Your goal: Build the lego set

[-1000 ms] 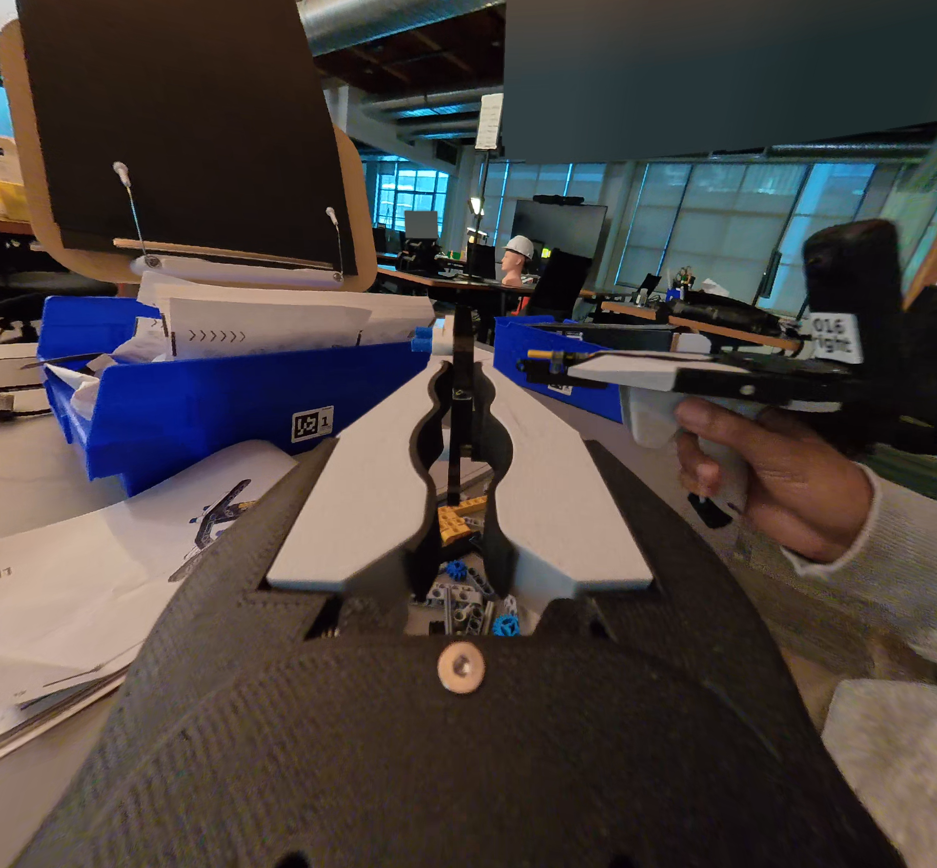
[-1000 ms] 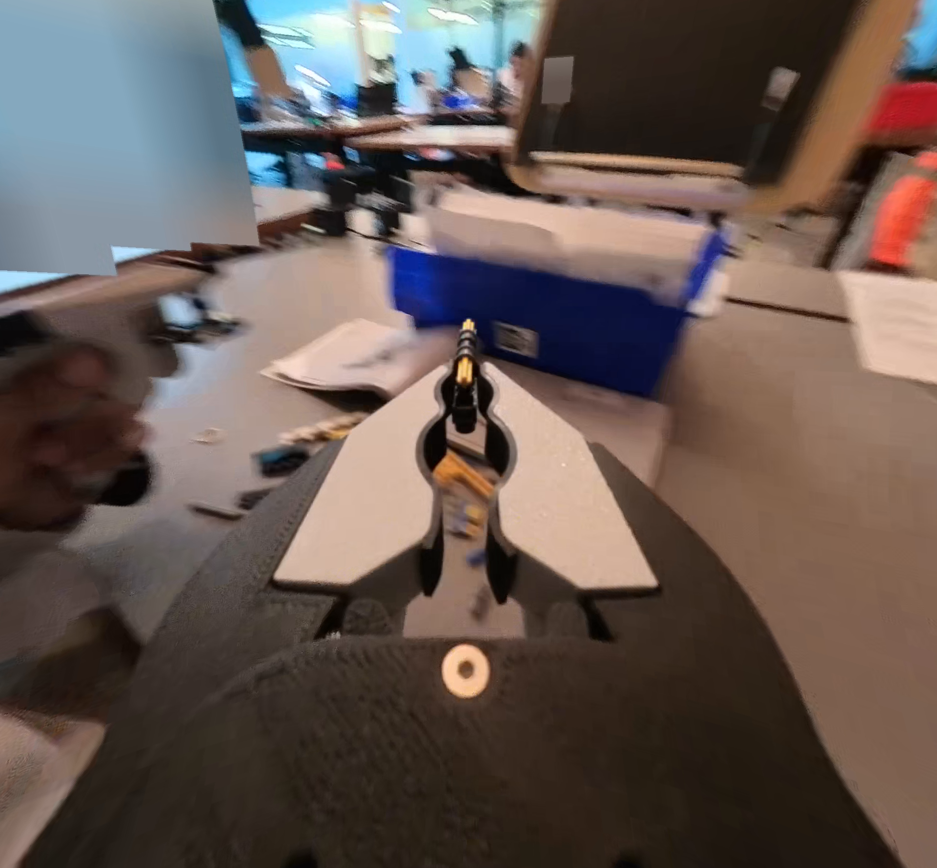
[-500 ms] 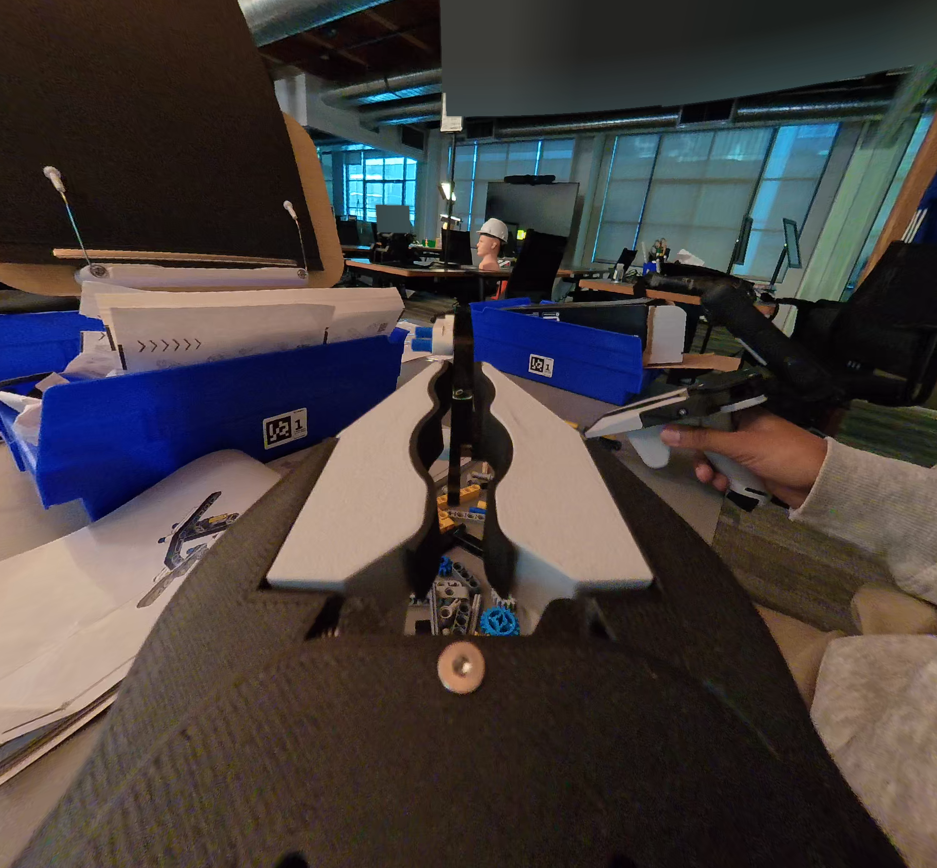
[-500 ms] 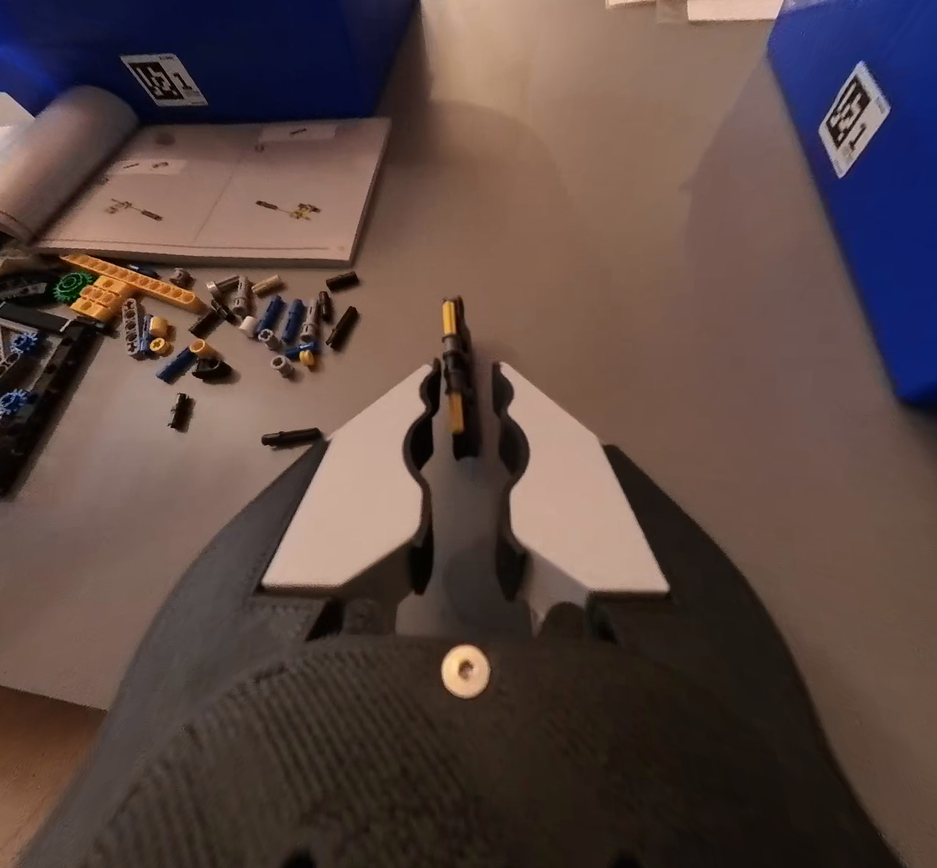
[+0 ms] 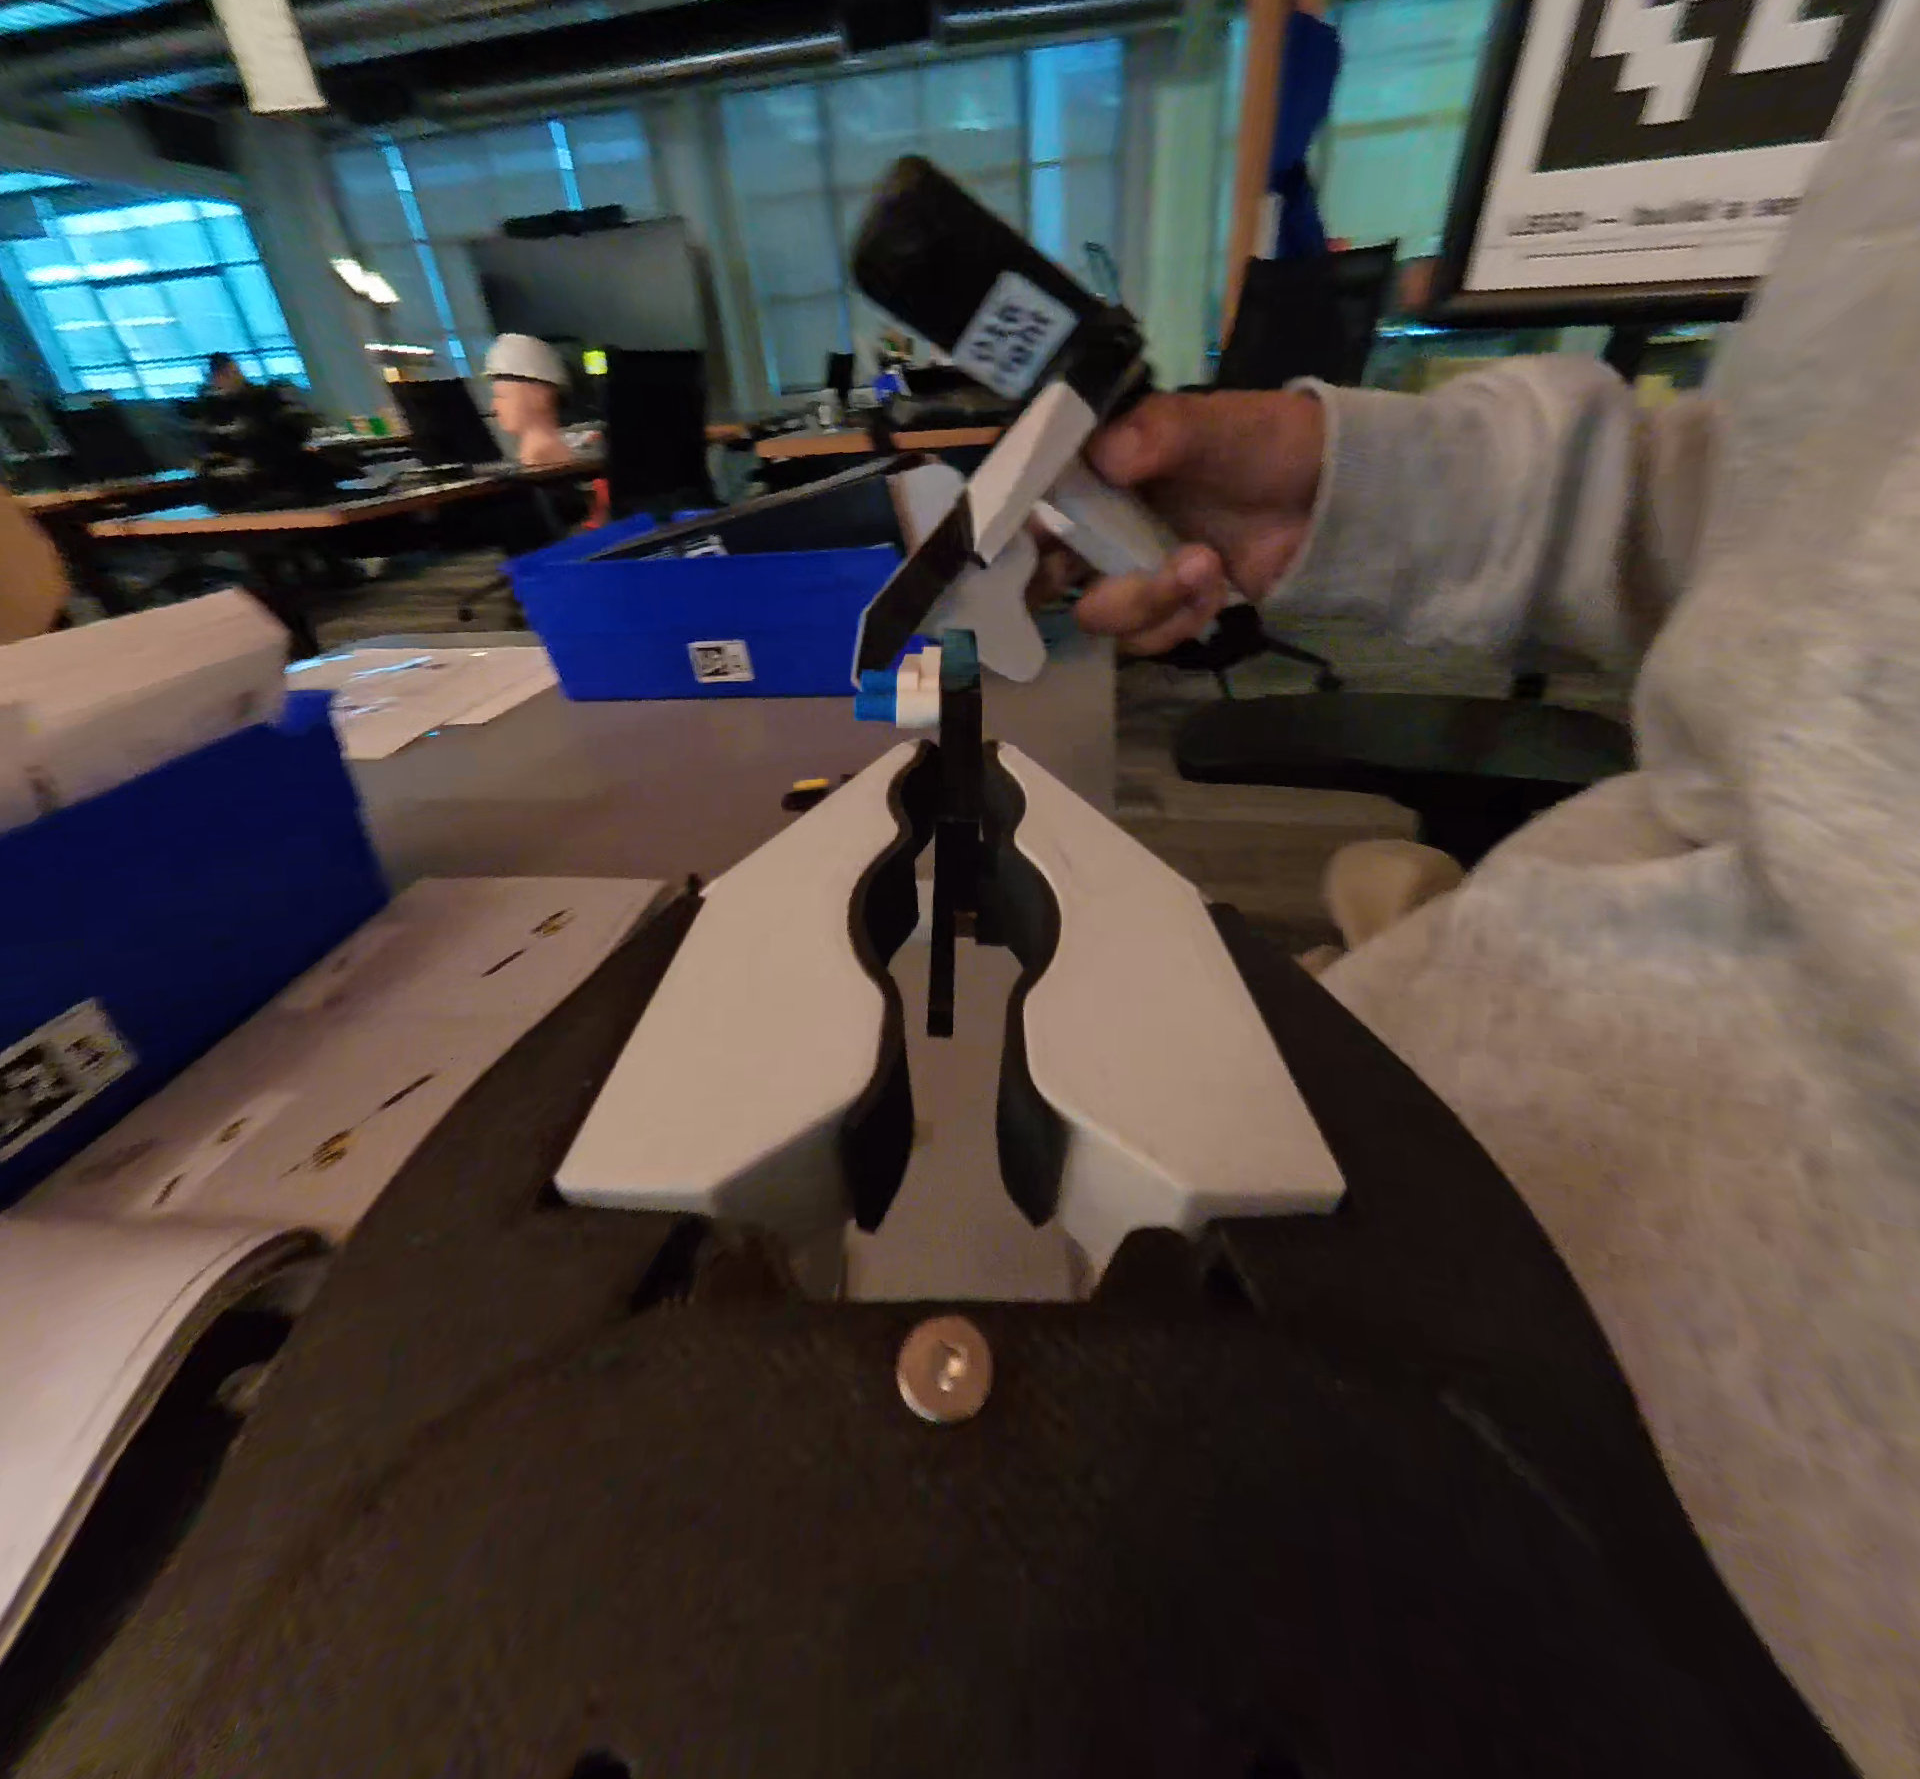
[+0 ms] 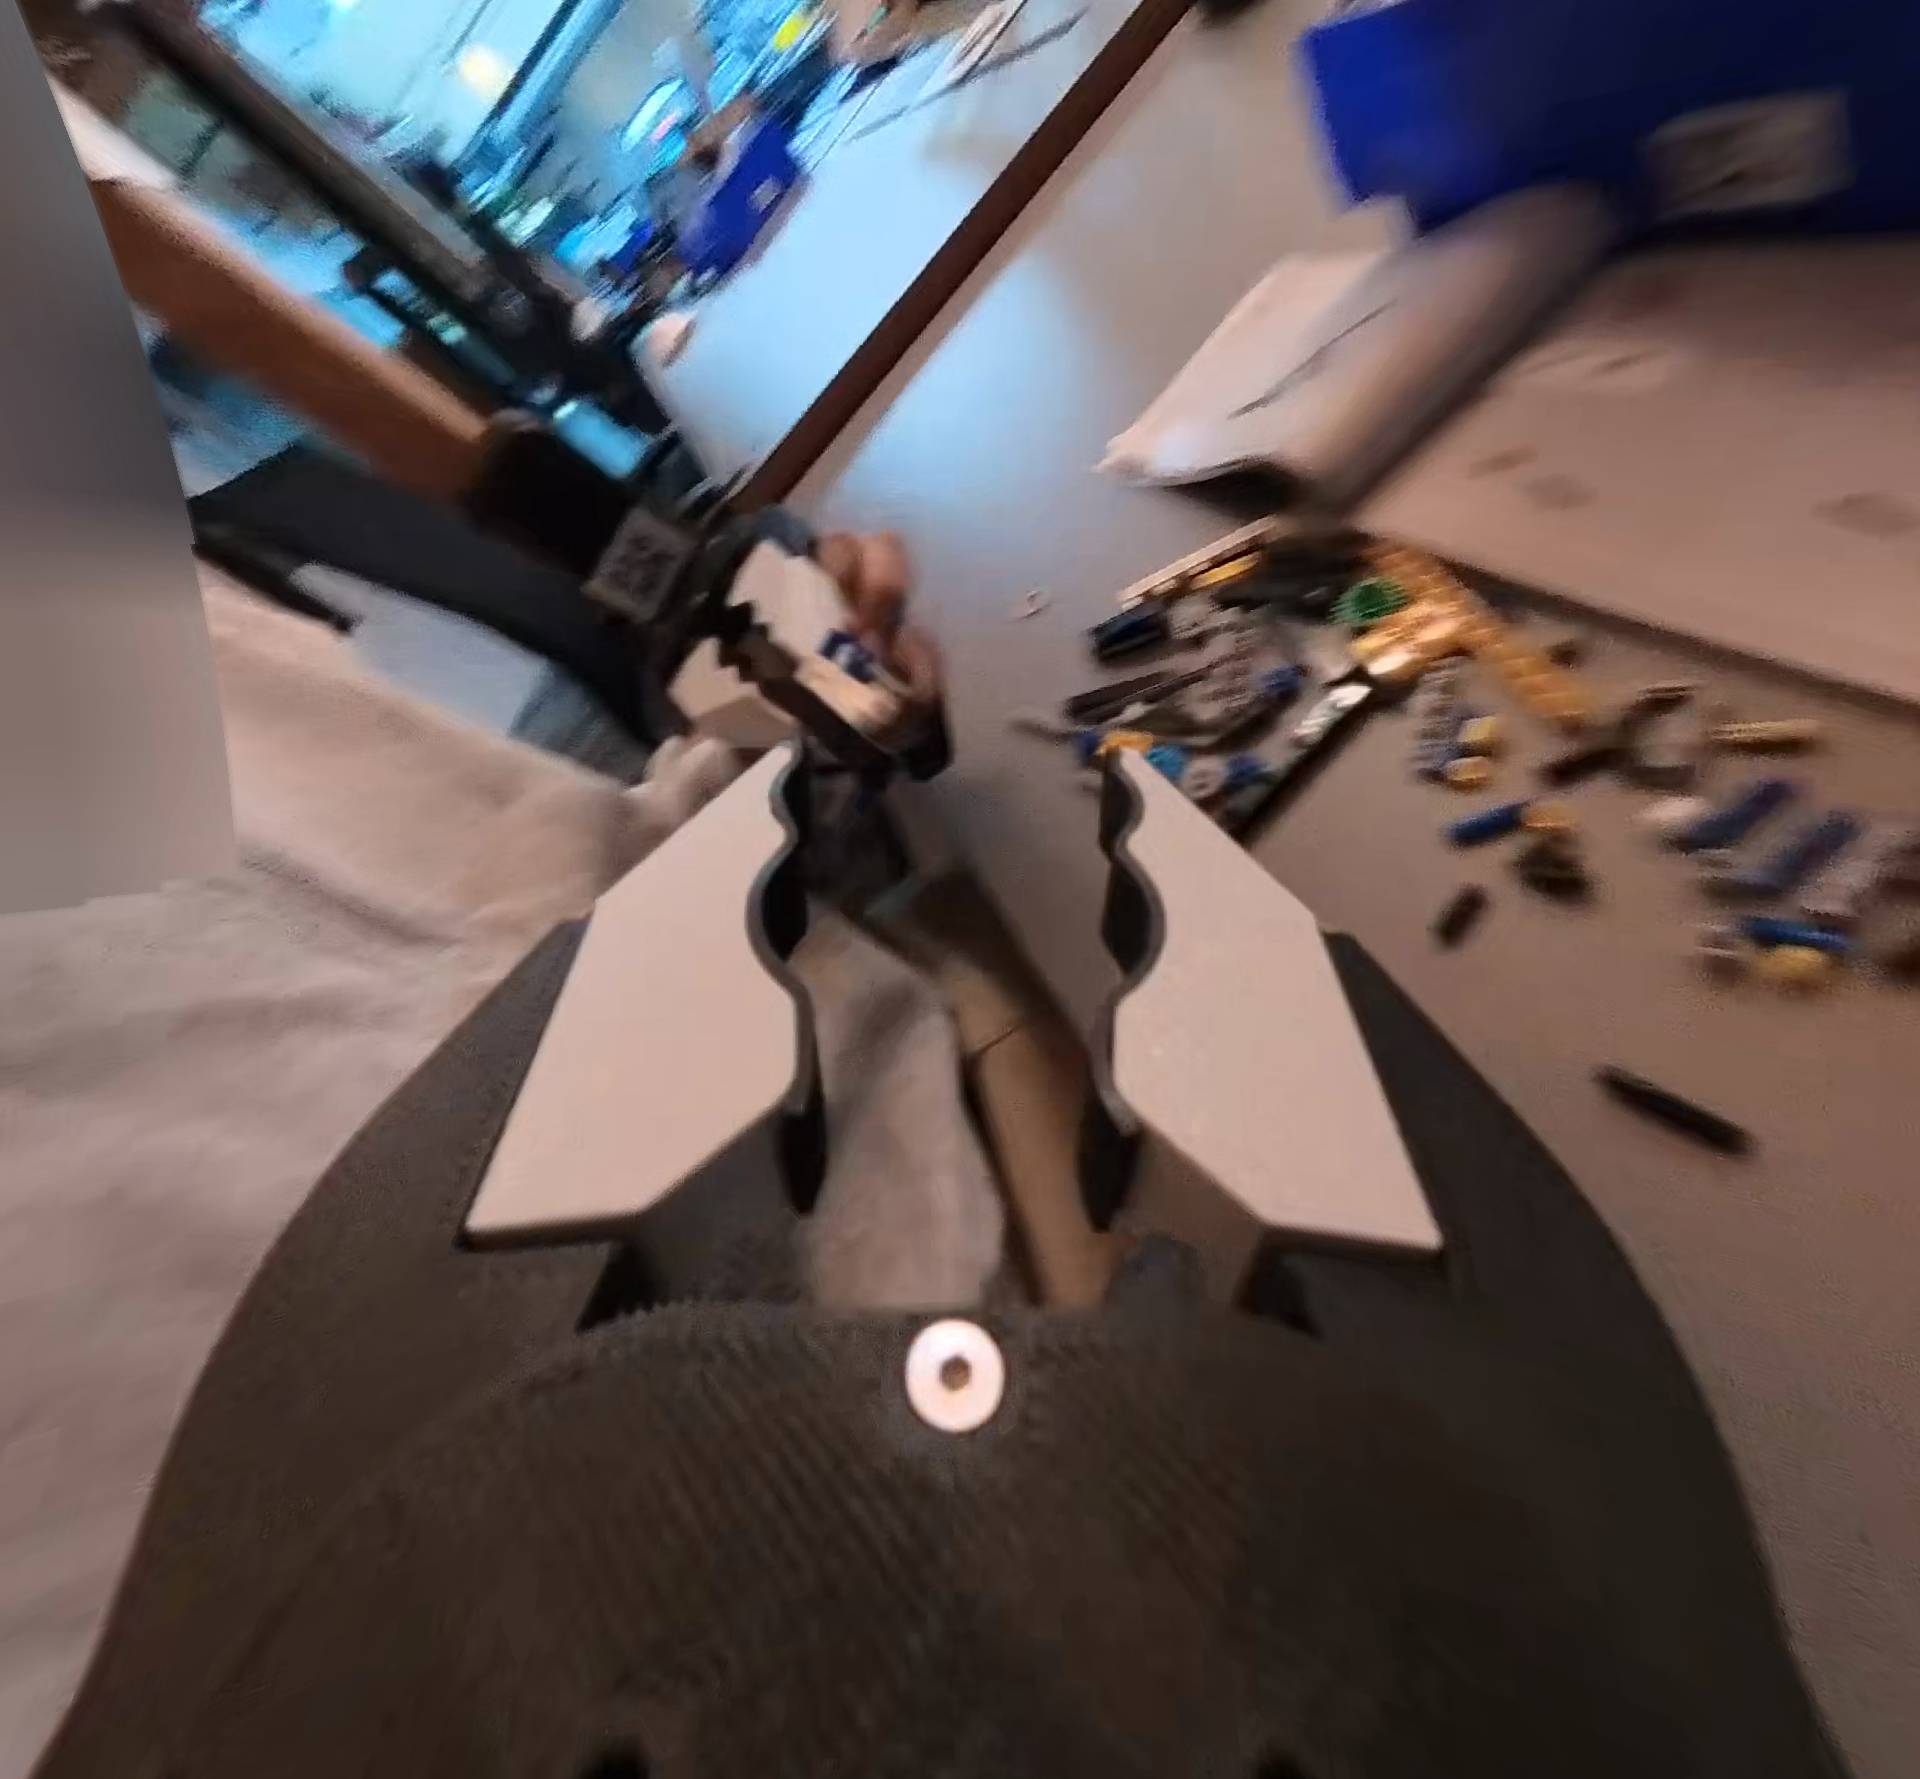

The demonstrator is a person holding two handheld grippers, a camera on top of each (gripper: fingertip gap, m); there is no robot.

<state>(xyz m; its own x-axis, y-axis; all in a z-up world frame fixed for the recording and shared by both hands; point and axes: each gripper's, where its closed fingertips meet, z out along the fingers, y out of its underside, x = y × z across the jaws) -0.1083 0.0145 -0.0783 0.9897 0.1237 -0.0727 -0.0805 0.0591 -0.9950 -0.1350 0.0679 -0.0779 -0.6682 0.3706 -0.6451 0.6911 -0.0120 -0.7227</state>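
Observation:
My left gripper [image 5: 956,755] is shut on a thin black lego beam [image 5: 958,721] that stands upright between its pads. Small blue and white pieces [image 5: 896,690] sit on the beam's top left. My right gripper [image 6: 958,773] is open wide with nothing in its grasp. In the left wrist view it [image 5: 940,654] hangs tilted just above the beam's top, fingers apart and not pressing. In the blurred right wrist view the left gripper [image 6: 831,680] and its black piece [image 6: 883,732] lie by my right gripper's left finger [image 6: 727,898]. A small yellow-and-black pin [image 5: 805,784] lies on the table.
Loose lego parts [image 6: 1403,669] are spread on the grey table [image 5: 623,773] to the right. Blue bins [image 5: 707,607] [image 5: 156,898] stand at the back and left. An open instruction booklet [image 5: 364,1023] lies at the left. A person's grey sleeve [image 5: 1558,690] fills the right side.
My right gripper let go of the yellow-and-black pin on the table, opened wide and swung over to the left gripper's beam. My left gripper kept its hold and turned right.

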